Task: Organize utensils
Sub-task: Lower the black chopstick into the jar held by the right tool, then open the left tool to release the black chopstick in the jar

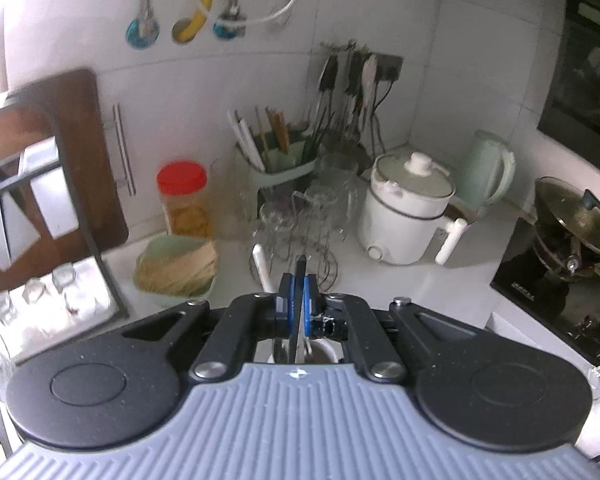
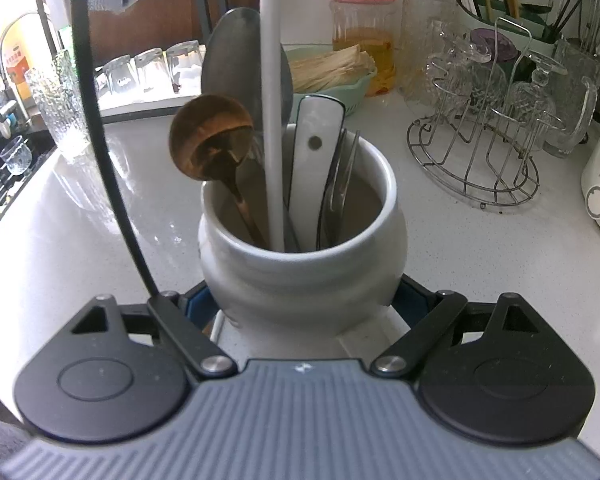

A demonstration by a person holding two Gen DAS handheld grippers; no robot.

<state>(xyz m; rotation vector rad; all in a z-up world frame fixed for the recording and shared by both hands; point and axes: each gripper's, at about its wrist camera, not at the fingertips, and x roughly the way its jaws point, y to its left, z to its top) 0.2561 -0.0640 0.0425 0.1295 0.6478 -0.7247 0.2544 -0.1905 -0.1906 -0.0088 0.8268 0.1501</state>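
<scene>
Surface: white speckled counter [image 2: 440, 248], white tiled wall [image 1: 260, 92] behind, kitchen corner.
Crock: white ceramic utensil crock [image 2: 300, 276] stood upright on the counter, mouth up, clamped at its belly by the right gripper [image 2: 300, 312]; jaws spread wide around it, blue pads pressed to both sides.
Crock contents: wooden spoon [image 2: 212, 144] bowl-up and leaning left, grey metal spoon [image 2: 244, 60] bowl-up behind it, white handle [image 2: 272, 80] near vertical and run out of the top of frame, white riveted knife handle [image 2: 314, 160] upright, metal tongs or fork tines [image 2: 340, 184] leaning right.
Held blade: thin dark flat utensil [image 1: 299, 304] pinched edge-on in the left gripper [image 1: 299, 280]; jaws nearly closed on it, long axis along the fingers, tip pointed away and up; type cannot be told.
Left-view below: crock rim glimpsed under the left gripper.
Nearby: green basket [image 2: 340, 84], red-lidded jar [image 2: 362, 36], wire rack of glasses [image 2: 476, 152].
Further: white electric pot [image 1: 404, 208], pale green kettle [image 1: 486, 168], chopstick holder [image 1: 280, 156], black cooktop [image 1: 540, 280].
</scene>
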